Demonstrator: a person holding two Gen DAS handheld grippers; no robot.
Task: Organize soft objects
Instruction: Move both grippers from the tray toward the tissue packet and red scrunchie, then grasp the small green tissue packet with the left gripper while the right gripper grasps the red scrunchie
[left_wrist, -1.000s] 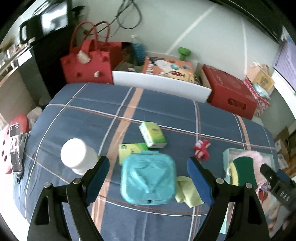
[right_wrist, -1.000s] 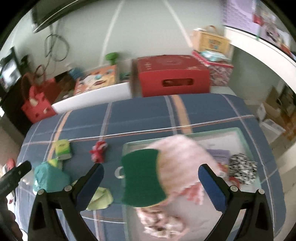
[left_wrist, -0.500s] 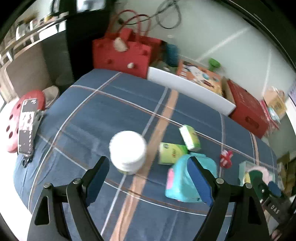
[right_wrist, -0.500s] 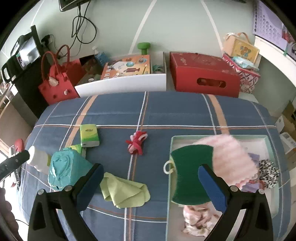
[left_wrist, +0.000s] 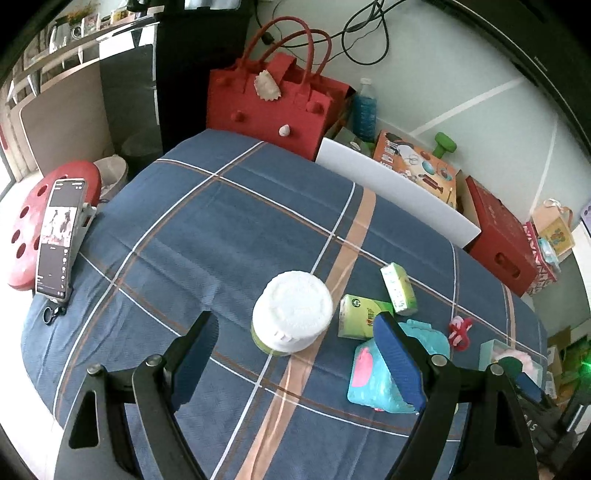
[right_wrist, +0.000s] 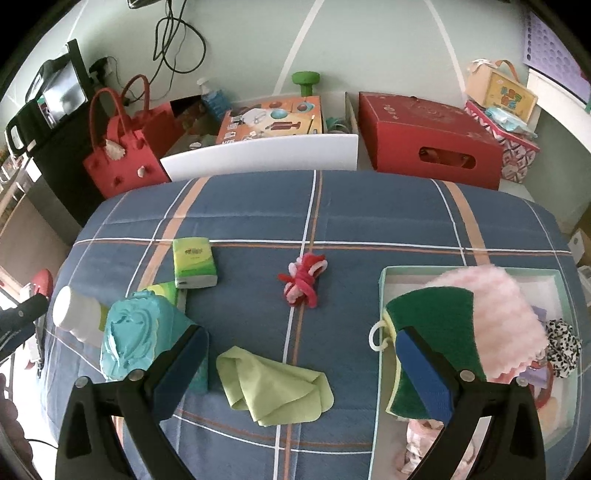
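Blue plaid cloth covers the table, w/ my soft stuff scattered across the near half. My right gripper is spread wide, nothing between the pads, hanging above the lime-green cloth, which lies crumpled just near of centre. That looks like my next pick, I'd guess, since it's the closest soft thing not yet sorted.

Right side: the pale green tray is where soft items go. It already holds the green scouring sponge, a fluffy pink cloth leaning over it, and a leopard-print scrunchie at the far right edge. Piled loose, so prob. just dropped in.

Red-pink pipe-cleaner knot sits mid-table, well apart from the tray. Left: a green tissue pack, a second one partly behind the teal wet-wipes pack, and a white-lidded jar standing upright.

My left gripper is also spread, empty, framing the jar w/o touching it. The jar's hard, so I reckon it doesn't belong in the tray; the wipes pack just right of it is the likelier target.

Risk: the green cloth is thin and flat, so the pads must pinch a fold, not skid on the tablecloth.
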